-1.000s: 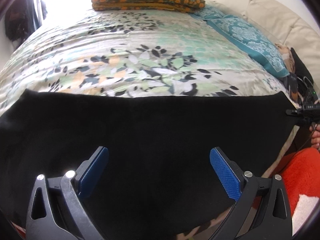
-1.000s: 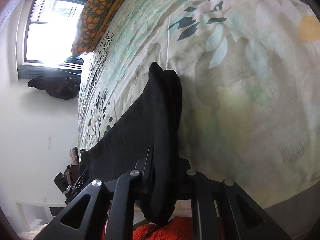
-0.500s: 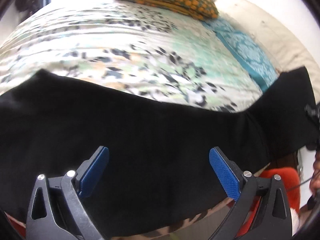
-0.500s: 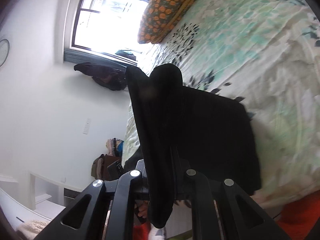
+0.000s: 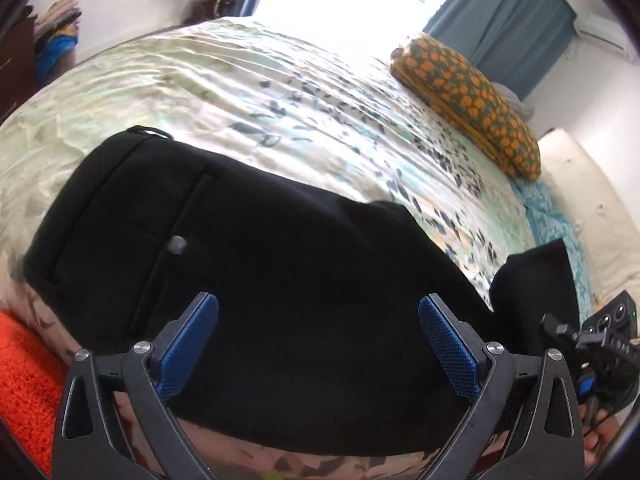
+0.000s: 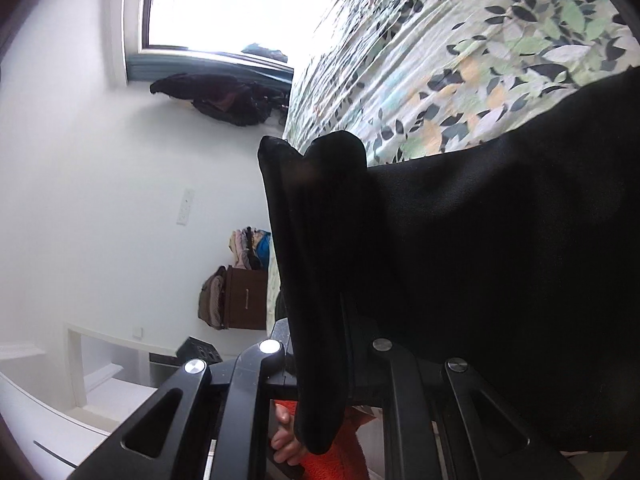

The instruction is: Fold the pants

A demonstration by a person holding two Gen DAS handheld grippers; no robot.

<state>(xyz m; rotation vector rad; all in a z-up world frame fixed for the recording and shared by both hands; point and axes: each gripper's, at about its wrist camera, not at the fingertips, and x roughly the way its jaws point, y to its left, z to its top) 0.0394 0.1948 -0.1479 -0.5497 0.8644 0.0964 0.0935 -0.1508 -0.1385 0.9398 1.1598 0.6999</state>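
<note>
- Clamping a bunched end of the black pants (image 6: 500,280), the right gripper (image 6: 326,344) has its jaws closed tight on the fabric, which stands up in thick folds between them and hangs down below.
- Judging by the left wrist view, that pinched end is lifted off the bed and sits near the right edge of the frame, apart from the main body of the garment.
- Hovering over the middle of the pants, the left gripper (image 5: 318,346) is spread wide, its blue pads (image 5: 448,350) well apart with nothing between them; whether they touch the cloth beneath cannot be told.
- The rest of the pants lies flat across the near edge of the bed, on the leaf-print bedspread (image 5: 280,92), with what looks like the waistband and a button (image 5: 176,243) toward the left.
- As a judgement: the legs appear already laid one on the other, since only a single long dark strip shows, so the lengthwise fold seems done.
- What is left, I think, is carrying the held end over toward the waistband, laying it down, and perhaps one more fold to make a compact bundle.
- An orange-spotted pillow (image 5: 468,100) rests farther up the bed, well clear of the work, and an orange rug (image 5: 28,380) shows below the bed edge.
</note>
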